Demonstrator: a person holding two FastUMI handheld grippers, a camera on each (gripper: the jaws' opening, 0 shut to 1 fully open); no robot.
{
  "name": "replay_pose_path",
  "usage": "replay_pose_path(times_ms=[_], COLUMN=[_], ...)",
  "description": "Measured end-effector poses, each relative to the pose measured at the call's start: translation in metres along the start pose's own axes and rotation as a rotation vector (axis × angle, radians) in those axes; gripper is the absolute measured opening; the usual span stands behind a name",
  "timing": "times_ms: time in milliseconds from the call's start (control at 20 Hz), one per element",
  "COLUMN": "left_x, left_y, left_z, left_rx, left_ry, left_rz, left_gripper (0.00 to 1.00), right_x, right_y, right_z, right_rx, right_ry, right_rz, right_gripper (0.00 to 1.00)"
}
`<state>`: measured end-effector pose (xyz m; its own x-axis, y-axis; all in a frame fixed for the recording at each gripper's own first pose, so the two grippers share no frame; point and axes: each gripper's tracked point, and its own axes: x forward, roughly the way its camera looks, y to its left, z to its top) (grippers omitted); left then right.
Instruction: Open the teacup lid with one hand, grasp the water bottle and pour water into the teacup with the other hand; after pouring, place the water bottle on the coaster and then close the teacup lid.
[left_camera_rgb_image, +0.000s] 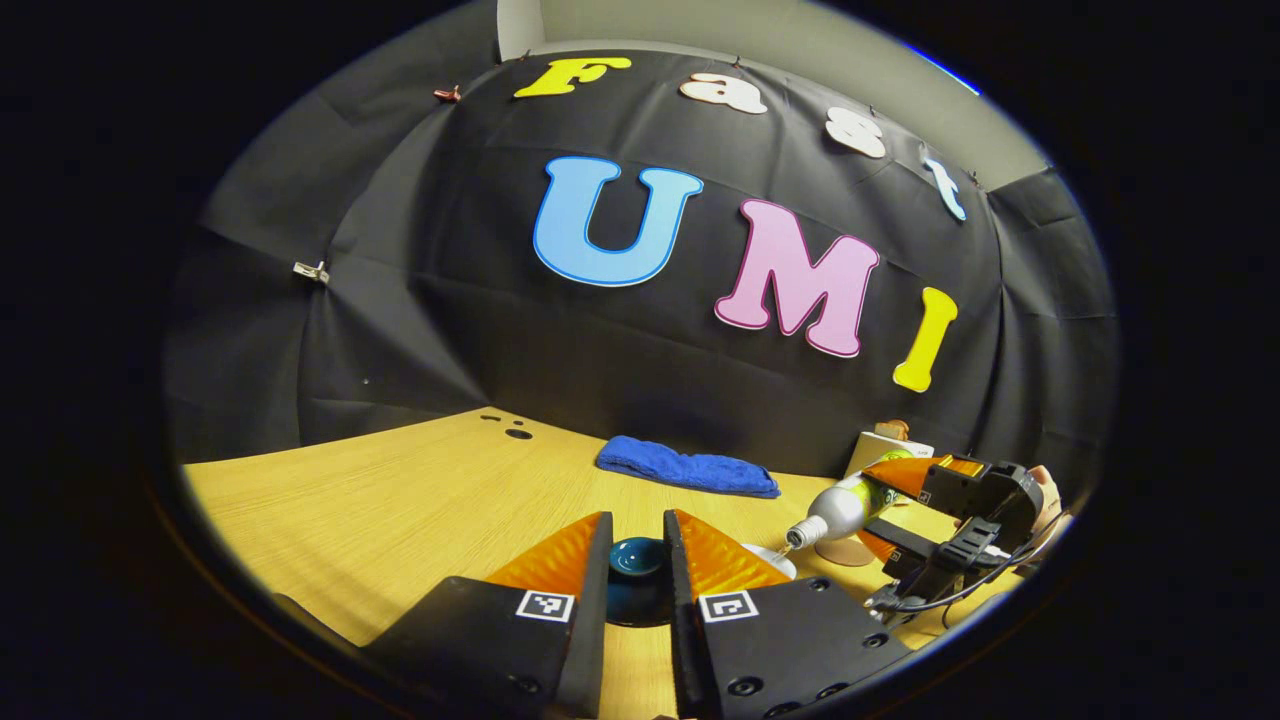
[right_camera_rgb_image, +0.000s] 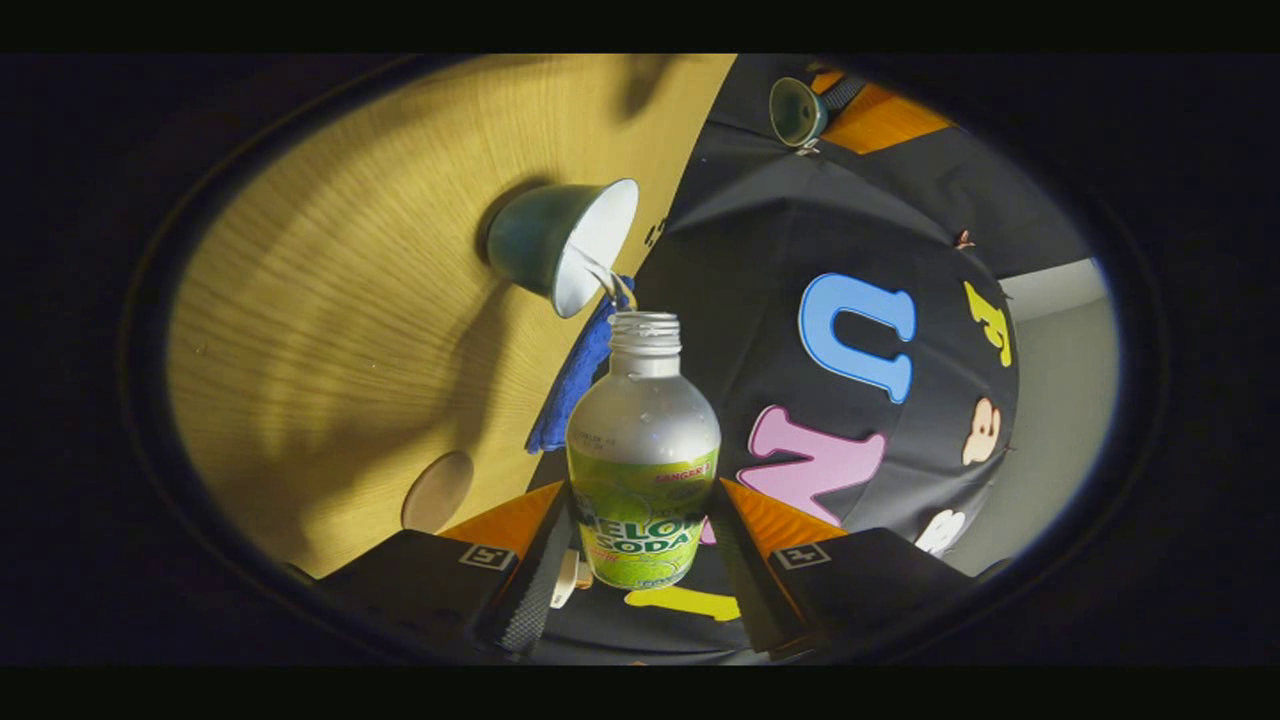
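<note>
pouring under way: right gripper (right_camera_rgb_image: 640, 560) clamps bottle (right_camera_rgb_image: 643, 450), neck just off cup (right_camera_rgb_image: 565, 245) rim ahead. left gripper (left_camera_rgb_image: 638, 560) pinches lid (left_camera_rgb_image: 637, 558). keep tilt gentle, stream inside rim.

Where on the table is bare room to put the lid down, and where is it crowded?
Bare wood lies left of the blue towel, out to the table edge and its holes. Crowded: around the teacup, where the right gripper tilts the water bottle, and by the coaster.
</note>
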<state>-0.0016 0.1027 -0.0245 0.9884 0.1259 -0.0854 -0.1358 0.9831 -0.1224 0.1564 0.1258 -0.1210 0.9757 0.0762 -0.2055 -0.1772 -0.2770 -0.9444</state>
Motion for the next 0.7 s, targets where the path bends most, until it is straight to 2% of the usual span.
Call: replay_pose_path(times_ms=[700], left_x=[0.000], left_y=[0.001], left_z=[-0.003], left_rx=[-0.021], left_ry=[0.013], left_rz=[-0.004], left_gripper=[0.31], right_x=[-0.002], right_y=[-0.020], right_z=[0.001], right_rx=[-0.132], right_ry=[-0.022], right_rz=[-0.073], right_gripper=[0.78])
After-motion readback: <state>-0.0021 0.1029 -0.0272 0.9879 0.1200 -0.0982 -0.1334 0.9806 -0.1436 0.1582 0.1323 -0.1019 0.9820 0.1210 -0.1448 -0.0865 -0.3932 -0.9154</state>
